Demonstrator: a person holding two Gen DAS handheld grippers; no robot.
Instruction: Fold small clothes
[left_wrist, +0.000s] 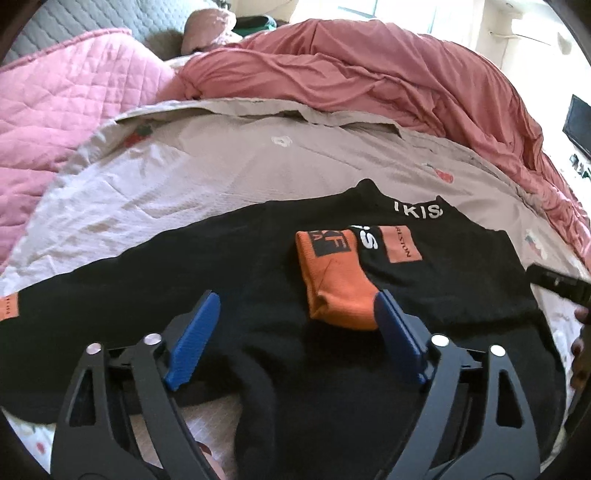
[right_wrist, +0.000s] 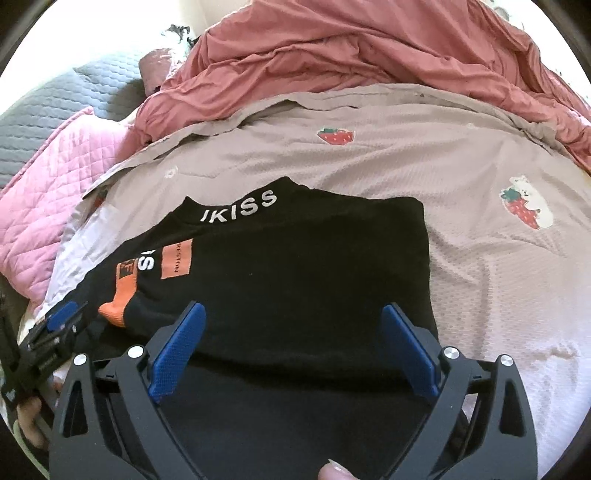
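A black top (left_wrist: 258, 266) with white "IKISS" lettering on its collar lies spread on the bed; it also shows in the right wrist view (right_wrist: 295, 266). An orange sleeve cuff (left_wrist: 336, 280) is folded across its chest, next to an orange patch (left_wrist: 400, 244); the cuff also shows in the right wrist view (right_wrist: 122, 291). My left gripper (left_wrist: 295, 306) is open and empty just above the garment, its right finger beside the cuff. My right gripper (right_wrist: 293, 321) is open and empty above the garment's right half. The left gripper (right_wrist: 61, 317) shows at the left edge of the right wrist view.
The garment rests on a beige strawberry-print sheet (right_wrist: 480, 221). A rumpled salmon duvet (left_wrist: 369, 81) lies behind it, and a pink quilted blanket (left_wrist: 66, 96) lies to the left. The right gripper's tip (left_wrist: 557, 282) enters at the right edge of the left wrist view.
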